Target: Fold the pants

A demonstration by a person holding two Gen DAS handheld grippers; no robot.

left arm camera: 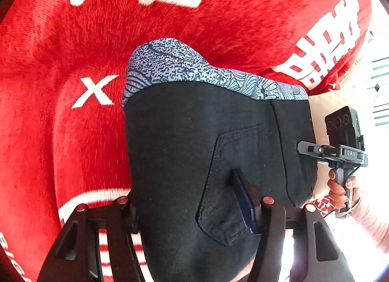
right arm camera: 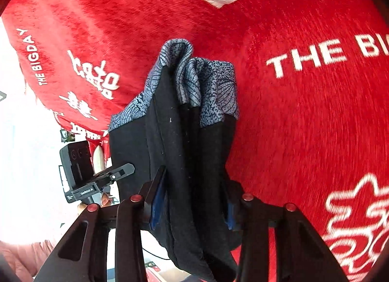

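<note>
Holding the black pants (left arm camera: 184, 150) up off the red plush blanket (left arm camera: 60, 58), I have both grippers clamped on the fabric. My left gripper (left arm camera: 194, 213) is closed on a broad bunch of the seat, its blue-padded finger pressed just beside the back pocket (left arm camera: 233, 184). My right gripper (right arm camera: 192, 206) is closed on a thick gathered stack of layers at the other edge. The garment hangs between the two, with the patterned blue-grey lining (left arm camera: 175, 63) of the turned-out end showing nearest the blanket (I cannot tell whether that end touches the pile or floats just above it).

I judge the step in hand to be laying the doubled pants down for the next fold. To do it well, I would keep both grips firm and pull the two grippers gently apart first, so the cloth between them goes taut and the bunched folds in the right wrist view flatten out. Then I would lower the patterned end onto the blanket first and drag back slightly, letting the plush hold it. The risk I see is uneven layers: the right grip holds several plies and one could slip out.
</note>
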